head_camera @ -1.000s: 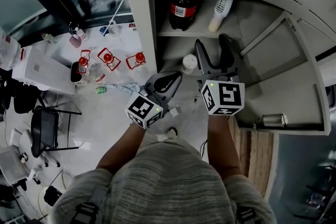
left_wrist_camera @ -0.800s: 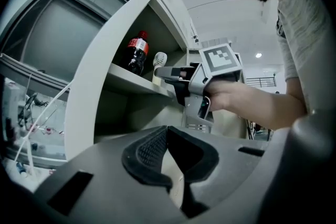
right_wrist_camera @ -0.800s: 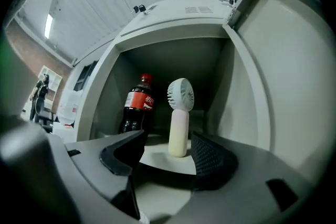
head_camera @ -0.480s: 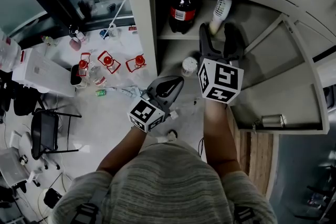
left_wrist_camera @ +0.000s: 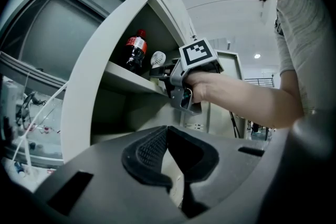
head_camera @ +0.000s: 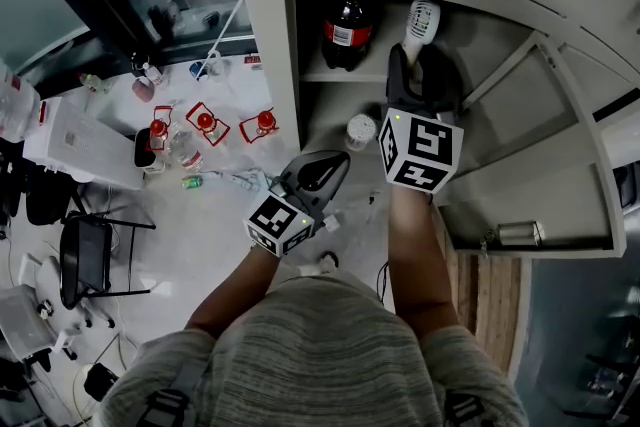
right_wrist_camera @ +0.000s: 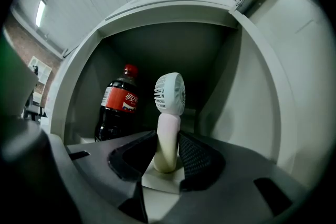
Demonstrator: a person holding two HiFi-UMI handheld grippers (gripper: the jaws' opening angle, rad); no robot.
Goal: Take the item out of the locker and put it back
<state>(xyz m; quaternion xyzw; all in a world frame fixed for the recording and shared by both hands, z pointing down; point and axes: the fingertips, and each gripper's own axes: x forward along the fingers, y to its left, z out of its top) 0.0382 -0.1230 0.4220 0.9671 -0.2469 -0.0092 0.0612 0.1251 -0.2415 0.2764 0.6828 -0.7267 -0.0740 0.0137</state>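
Observation:
A white handheld fan (right_wrist_camera: 169, 94) stands upright on the locker's upper shelf (head_camera: 325, 72), right of a dark cola bottle (right_wrist_camera: 116, 107) with a red label. My right gripper (right_wrist_camera: 167, 153) reaches into that compartment. Its jaws are closing, and both pads touch the fan's handle near its base. From the head view the fan (head_camera: 421, 19) shows just beyond the right gripper (head_camera: 423, 65), with the cola bottle (head_camera: 347, 23) to its left. My left gripper (head_camera: 322, 167) hangs below the shelf in front of the locker, shut and empty; its own view looks at the right gripper (left_wrist_camera: 157, 72).
A small white jar (head_camera: 360, 127) sits on the lower shelf. The locker door (head_camera: 540, 165) swings open to the right. Left of the locker, a white table (head_camera: 90, 140) carries red-capped items and bottles, with a black chair (head_camera: 85, 250) beside it.
My right gripper rose from the lower shelf to the upper one and moved in around the fan's handle, its jaws narrowing. The left gripper stayed roughly in place.

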